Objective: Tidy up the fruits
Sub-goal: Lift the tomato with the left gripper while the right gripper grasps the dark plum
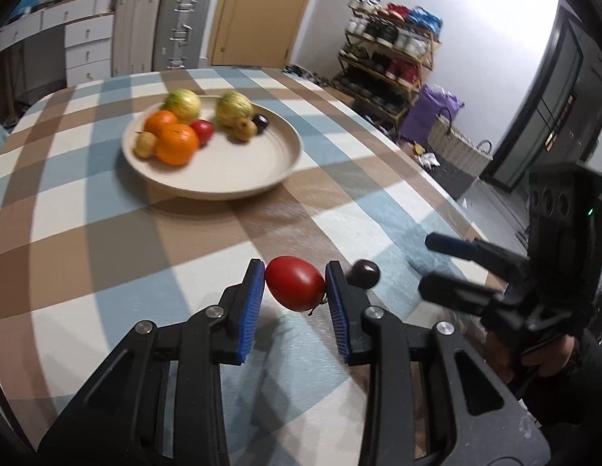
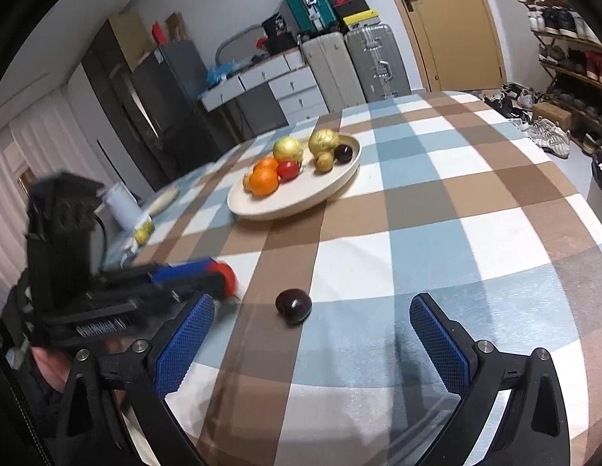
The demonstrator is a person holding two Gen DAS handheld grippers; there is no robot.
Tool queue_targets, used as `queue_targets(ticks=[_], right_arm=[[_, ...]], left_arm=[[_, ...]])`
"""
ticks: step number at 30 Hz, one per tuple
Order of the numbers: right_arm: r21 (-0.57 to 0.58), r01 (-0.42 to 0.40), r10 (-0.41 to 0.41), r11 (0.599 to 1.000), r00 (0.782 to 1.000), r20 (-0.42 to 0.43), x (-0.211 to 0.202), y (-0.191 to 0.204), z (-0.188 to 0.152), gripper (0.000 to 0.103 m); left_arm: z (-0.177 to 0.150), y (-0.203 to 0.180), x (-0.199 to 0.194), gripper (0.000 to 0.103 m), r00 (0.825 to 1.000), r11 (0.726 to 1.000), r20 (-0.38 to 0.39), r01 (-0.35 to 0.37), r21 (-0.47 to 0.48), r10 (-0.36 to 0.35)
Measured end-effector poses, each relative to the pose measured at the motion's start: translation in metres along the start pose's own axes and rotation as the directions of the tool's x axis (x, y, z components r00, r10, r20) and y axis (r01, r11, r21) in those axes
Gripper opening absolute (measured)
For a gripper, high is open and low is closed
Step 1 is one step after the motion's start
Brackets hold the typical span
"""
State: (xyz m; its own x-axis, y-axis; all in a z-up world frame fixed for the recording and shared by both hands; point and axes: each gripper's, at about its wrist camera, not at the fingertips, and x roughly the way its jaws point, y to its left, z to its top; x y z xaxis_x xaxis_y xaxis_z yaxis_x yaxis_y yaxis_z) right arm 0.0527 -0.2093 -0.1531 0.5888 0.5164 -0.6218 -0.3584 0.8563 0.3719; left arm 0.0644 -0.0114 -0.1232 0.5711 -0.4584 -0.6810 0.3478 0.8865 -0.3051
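Observation:
My left gripper (image 1: 295,285) is shut on a red tomato (image 1: 295,287) and holds it just above the checked tablecloth; it also shows blurred in the right wrist view (image 2: 223,277). A dark plum (image 1: 363,273) lies on the cloth just right of it, and also shows in the right wrist view (image 2: 294,305). My right gripper (image 2: 312,310) is open and empty, a little short of the plum. A beige plate (image 1: 258,171) farther back holds oranges, yellow-green fruits, a tomato, small pears and a plum; it also shows in the right wrist view (image 2: 301,202).
The table's right edge drops to the floor by a woven basket (image 1: 456,147) and a shoe rack (image 1: 390,58). A white cup (image 2: 124,204) and a small yellow fruit (image 2: 142,235) stand at the table's far left.

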Motion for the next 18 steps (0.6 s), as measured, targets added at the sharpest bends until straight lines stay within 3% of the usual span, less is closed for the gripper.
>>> queue_targets(ticks=[5, 9, 15, 18], right_arm=[[-0.023, 0.002, -0.003, 1.000, 0.999, -0.040, 0.016, 0.007, 0.001, 0.102], [-0.018, -0.017, 0.015, 1.000, 0.997, -0.069, 0.025, 0.009, 0.004, 0.091], [-0.041, -0.001, -0.004, 0.999, 0.993, -0.121, 0.039, 0.014, 0.006, 0.067], [-0.061, 0.002, -0.011, 0.998, 0.990, -0.142, 0.043, 0.017, 0.005, 0.049]], left_arm=[[0.000, 0.018, -0.015, 0.029, 1.000, 1.000, 0.018, -0.014, -0.026, 0.014], [-0.002, 0.029, -0.019, 0.029, 1.000, 0.999, 0.021, -0.010, -0.054, 0.011], [-0.004, 0.039, -0.021, 0.029, 1.000, 0.997, 0.025, -0.008, -0.083, 0.010], [-0.004, 0.042, -0.019, 0.029, 1.000, 0.996, 0.019, -0.003, -0.093, 0.004]])
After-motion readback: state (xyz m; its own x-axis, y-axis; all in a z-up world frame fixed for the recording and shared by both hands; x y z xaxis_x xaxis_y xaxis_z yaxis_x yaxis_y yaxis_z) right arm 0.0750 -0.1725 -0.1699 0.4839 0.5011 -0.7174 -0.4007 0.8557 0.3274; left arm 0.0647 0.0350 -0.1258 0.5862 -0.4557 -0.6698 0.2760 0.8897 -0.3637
